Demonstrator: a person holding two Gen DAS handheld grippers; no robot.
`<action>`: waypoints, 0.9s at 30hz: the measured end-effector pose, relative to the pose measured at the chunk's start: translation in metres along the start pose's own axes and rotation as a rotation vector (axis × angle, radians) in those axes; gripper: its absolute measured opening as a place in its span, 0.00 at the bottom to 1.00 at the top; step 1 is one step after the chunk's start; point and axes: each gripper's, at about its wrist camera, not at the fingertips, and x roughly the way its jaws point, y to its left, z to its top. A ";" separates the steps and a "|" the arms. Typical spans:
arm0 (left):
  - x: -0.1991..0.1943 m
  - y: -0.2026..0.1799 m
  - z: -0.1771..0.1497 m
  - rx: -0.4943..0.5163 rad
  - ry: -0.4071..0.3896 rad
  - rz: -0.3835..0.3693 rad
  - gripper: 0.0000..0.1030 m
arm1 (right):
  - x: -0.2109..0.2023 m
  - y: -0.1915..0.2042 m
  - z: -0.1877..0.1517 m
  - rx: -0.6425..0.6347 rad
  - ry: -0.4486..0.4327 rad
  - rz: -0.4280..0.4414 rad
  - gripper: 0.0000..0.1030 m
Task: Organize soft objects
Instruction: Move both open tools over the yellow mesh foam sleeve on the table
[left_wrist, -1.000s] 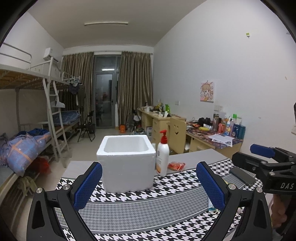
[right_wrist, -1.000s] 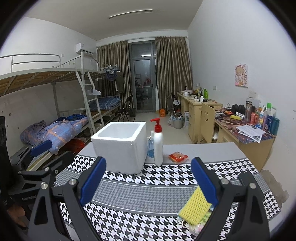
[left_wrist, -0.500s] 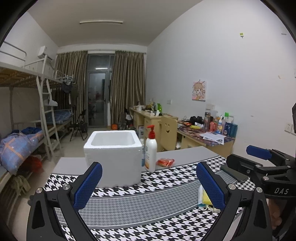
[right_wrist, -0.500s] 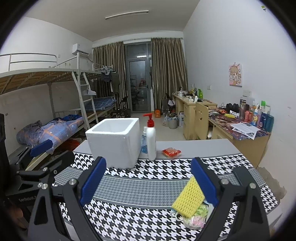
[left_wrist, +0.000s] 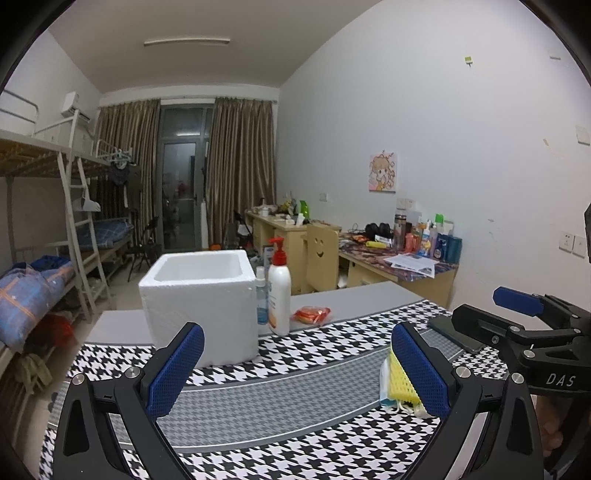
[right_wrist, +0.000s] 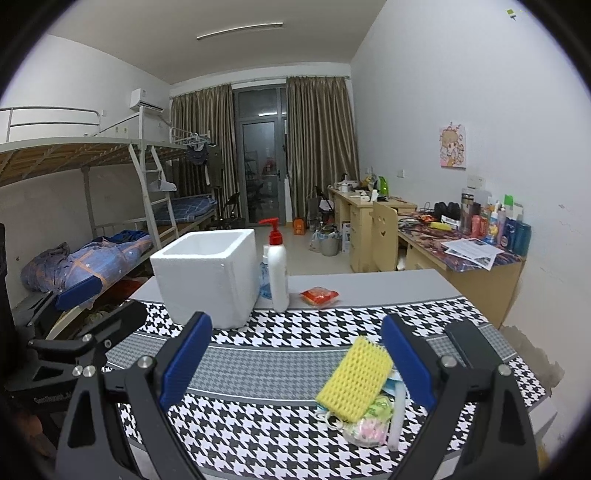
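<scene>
A yellow sponge leans on a small pile of soft things, a pastel cloth bundle among them, on the houndstooth table cloth. It also shows in the left wrist view, partly hidden by a finger. A white foam box stands open at the back; it also shows in the left wrist view. My right gripper is open and empty, just left of the sponge. My left gripper is open and empty above the cloth.
A white pump bottle with a red top and a small clear blue bottle stand right of the box. An orange packet lies behind. A black phone lies at the right. The other gripper is at the right.
Both grippers have drawn back and tilted down a little, so the sponge pile shows more fully. The left view has swung to the right. Both stay open.
</scene>
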 end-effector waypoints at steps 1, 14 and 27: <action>0.001 0.000 0.000 -0.001 0.003 -0.002 0.99 | 0.000 -0.002 -0.002 0.003 0.000 -0.005 0.93; 0.013 -0.016 -0.008 0.010 0.034 -0.040 0.99 | -0.001 -0.024 -0.015 0.054 0.021 -0.049 0.93; 0.033 -0.038 -0.015 0.025 0.082 -0.088 0.99 | -0.003 -0.056 -0.027 0.101 0.032 -0.107 0.93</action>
